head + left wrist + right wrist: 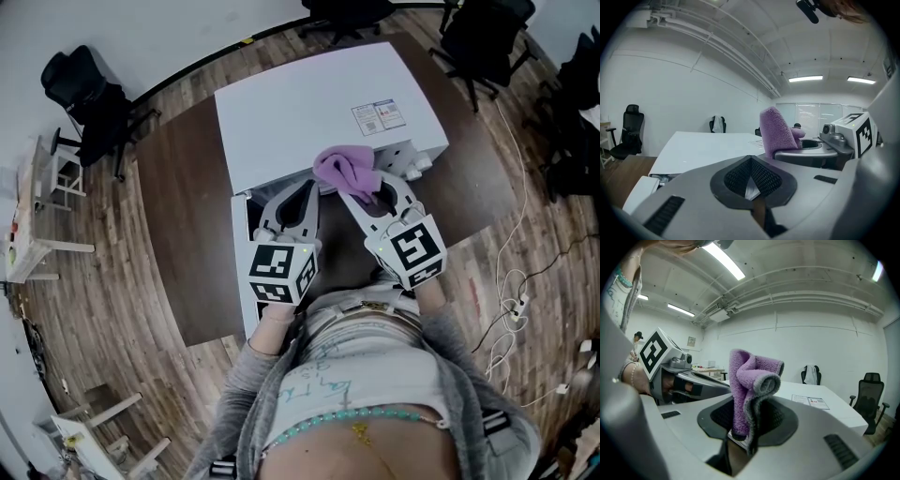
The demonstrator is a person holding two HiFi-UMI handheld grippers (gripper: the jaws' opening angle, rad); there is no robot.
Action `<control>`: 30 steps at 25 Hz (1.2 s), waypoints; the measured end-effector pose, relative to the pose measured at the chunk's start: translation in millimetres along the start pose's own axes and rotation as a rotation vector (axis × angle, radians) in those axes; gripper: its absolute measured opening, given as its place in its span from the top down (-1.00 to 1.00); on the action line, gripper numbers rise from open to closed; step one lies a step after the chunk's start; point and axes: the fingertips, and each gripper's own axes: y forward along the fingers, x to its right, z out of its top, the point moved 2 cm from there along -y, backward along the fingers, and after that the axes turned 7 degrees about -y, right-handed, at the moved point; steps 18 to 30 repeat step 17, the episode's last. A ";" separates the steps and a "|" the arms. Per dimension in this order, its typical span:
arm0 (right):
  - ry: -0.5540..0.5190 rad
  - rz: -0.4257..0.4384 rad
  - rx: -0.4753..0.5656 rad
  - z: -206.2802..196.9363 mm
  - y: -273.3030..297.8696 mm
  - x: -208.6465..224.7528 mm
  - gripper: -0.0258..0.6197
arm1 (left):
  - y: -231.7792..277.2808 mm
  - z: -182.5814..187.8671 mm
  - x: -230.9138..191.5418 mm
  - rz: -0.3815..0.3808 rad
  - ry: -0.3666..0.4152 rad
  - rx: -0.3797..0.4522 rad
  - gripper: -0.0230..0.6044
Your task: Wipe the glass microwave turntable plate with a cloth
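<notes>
Wiping is not showing as begun in any view. The plate itself is not appearing anywhere, and I am judging that it is sitting inside the microwave (319, 103), below the front edge where both tools are hovering. So the whole wipe is looking left to do, and the plate is probably needing to be reached or brought out first. Only the picking up of the cloth is looking done.

The right tongs (743, 430) are clamping shut on the purple cloth (751, 380), pinching its lower folds while the rest is standing up in a loose roll above the tips. In the head view the cloth (345, 171) is bunching at the tip of the right tongs (364, 194), just over the microwave's front edge.

The left tongs (751, 180) are fully closed with nothing gripped between them; only a pale sliver of what lies beyond is showing through the gap behind the pads. In the head view the left tongs (298, 194) are pointing at the same front edge, just beside the right ones, with the cloth near their tip but apart from it.

The microwave is standing on the dark counter (183, 216). A white panel (239, 234) to the left of the left tongs is looking like its open door, though I cannot be sure.
</notes>
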 end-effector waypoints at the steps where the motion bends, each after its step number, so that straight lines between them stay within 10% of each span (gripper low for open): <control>1: 0.000 0.002 -0.001 0.9 0.5 -0.4 0.56 | -0.1 -0.4 -0.1 0.001 -0.001 -0.001 0.89; 30: 0.008 0.032 -0.012 -0.3 5.1 -4.6 0.56 | 2.9 -5.4 4.8 -0.007 0.074 -0.021 0.89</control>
